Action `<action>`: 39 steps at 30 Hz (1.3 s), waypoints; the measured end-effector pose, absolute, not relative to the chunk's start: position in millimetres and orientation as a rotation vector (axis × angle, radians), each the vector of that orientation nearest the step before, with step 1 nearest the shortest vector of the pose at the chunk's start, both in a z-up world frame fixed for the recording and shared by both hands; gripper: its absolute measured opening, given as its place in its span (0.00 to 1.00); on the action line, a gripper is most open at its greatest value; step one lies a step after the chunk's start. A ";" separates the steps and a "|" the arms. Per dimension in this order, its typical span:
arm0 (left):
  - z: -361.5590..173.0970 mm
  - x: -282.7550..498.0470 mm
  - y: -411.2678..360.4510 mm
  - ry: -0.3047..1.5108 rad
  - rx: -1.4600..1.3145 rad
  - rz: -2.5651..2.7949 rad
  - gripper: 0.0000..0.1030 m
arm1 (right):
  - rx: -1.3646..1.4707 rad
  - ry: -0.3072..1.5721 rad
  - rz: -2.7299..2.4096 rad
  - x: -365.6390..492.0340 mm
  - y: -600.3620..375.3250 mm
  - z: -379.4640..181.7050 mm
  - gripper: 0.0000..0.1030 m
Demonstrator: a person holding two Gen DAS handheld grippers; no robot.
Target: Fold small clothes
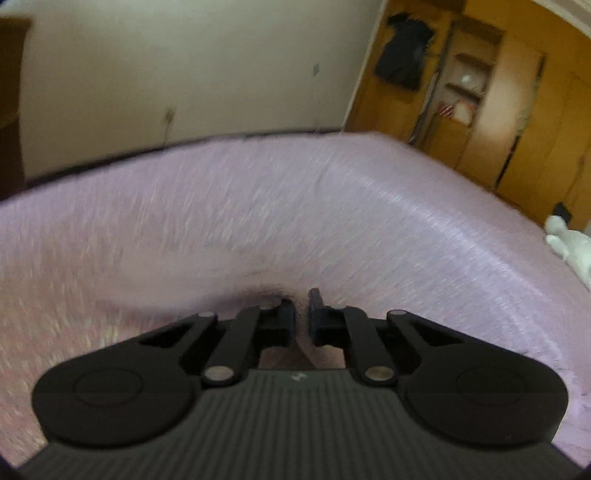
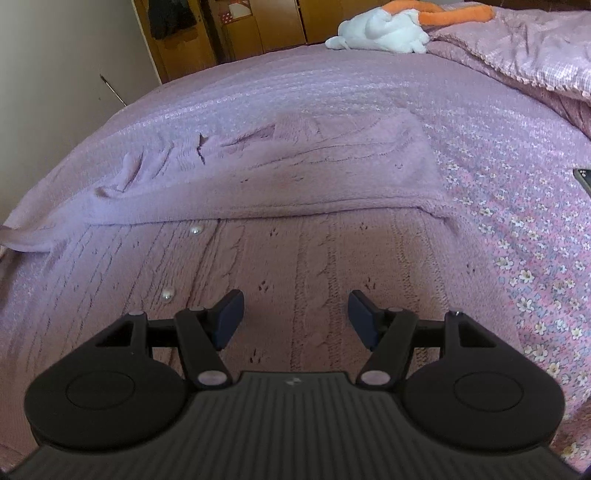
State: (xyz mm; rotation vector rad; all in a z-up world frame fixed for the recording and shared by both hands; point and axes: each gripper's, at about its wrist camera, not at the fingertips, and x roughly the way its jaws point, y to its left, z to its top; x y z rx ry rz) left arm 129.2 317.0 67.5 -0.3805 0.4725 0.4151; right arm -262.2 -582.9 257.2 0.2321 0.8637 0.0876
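A small lilac knitted cardigan with pearl buttons lies flat on the bed, one part folded across its upper half. My right gripper is open and empty, just above the cardigan's lower knit. My left gripper has its jaws nearly together, pressed into pink knit fabric; the view is blurred and I cannot tell whether fabric is pinched between them.
The bed has a lilac knitted cover and a floral sheet at the right. A white and orange plush toy lies at the far edge. Wooden wardrobes and a pale wall stand behind.
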 end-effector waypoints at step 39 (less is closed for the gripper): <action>88.3 132.7 28.1 0.507 -0.281 -0.257 0.10 | 0.354 0.814 0.024 -279.9 -622.4 270.8 0.68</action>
